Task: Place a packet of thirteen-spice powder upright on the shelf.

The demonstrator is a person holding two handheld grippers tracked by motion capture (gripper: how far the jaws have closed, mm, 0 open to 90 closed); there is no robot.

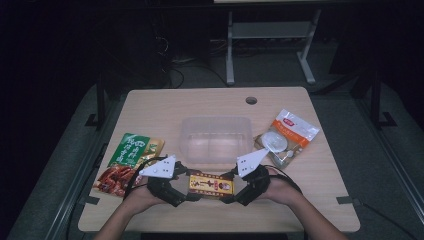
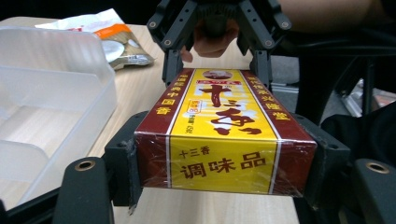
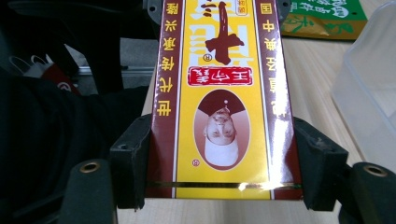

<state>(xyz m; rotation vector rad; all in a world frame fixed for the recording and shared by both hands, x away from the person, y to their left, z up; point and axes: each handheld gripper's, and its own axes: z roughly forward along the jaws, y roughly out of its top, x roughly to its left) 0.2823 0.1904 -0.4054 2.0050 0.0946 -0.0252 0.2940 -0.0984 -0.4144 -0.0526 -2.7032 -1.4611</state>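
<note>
A long yellow and dark-red seasoning box (image 1: 211, 184) lies level near the table's front edge, between my two grippers. My left gripper (image 1: 189, 191) grips its left end. In the left gripper view the box (image 2: 219, 116) runs away from me, and the black pads (image 2: 122, 161) press on both of its long sides. My right gripper (image 1: 234, 190) grips the opposite end, and its pads (image 3: 133, 158) clamp the box (image 3: 219, 70) on either side. The right gripper (image 2: 217, 60) and a hand behind it show at the far end in the left gripper view.
A clear plastic container (image 1: 216, 122) stands just behind the box at the table's middle. A green and red snack pouch (image 1: 127, 162) lies at the left. A white and orange pouch (image 1: 287, 137) lies at the right. A cable hole (image 1: 251, 100) sits near the far edge.
</note>
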